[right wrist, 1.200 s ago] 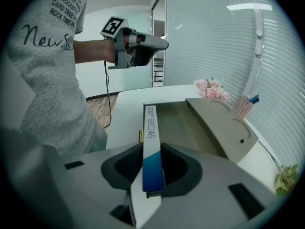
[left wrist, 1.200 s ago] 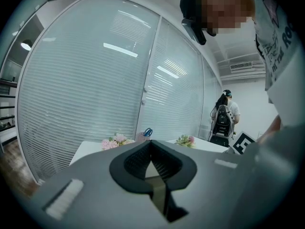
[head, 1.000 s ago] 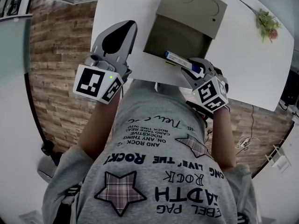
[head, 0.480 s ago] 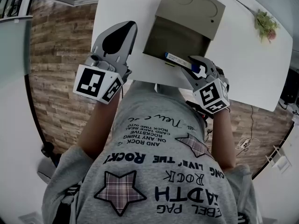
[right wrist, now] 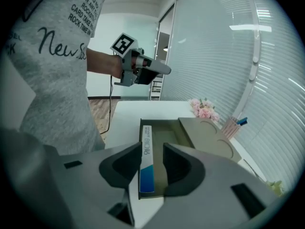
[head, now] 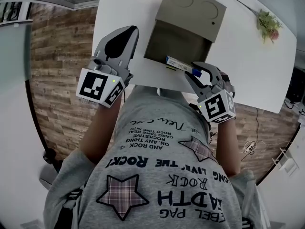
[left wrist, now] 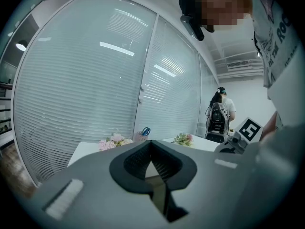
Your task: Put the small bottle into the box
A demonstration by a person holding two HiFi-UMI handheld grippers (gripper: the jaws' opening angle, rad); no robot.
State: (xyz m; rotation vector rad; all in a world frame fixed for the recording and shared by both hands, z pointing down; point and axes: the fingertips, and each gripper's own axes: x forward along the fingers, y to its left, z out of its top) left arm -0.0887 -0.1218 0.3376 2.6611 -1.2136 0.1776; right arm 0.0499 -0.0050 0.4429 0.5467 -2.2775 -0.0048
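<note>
Right gripper (head: 200,72) (right wrist: 152,152): fingers spread wide, and they have just been opening. The small bottle (head: 179,64) (right wrist: 147,159) lies lengthwise in the gap. Its blue end sits just beside my left-hand finger (right wrist: 125,162), with clear space to the other finger. I read no pinch, so the bottle looks released.

The bottle runs straight ahead of the fingertips along one side wall of the open box (head: 181,39) (right wrist: 174,132). The white end is over the box interior. The blue end is between the fingers at the box's near rim. I cannot tell whether it rests fully on the box floor or is propped on that rim.

Left gripper (head: 128,31) (left wrist: 151,146): fingers pressed together, nothing between them. It hangs over the tabletop (head: 248,66), well apart from the box.

Progress, my judgement: placement is nearly done. Left to do: back the right fingers clear of the bottle and confirm it has settled inside.
</note>
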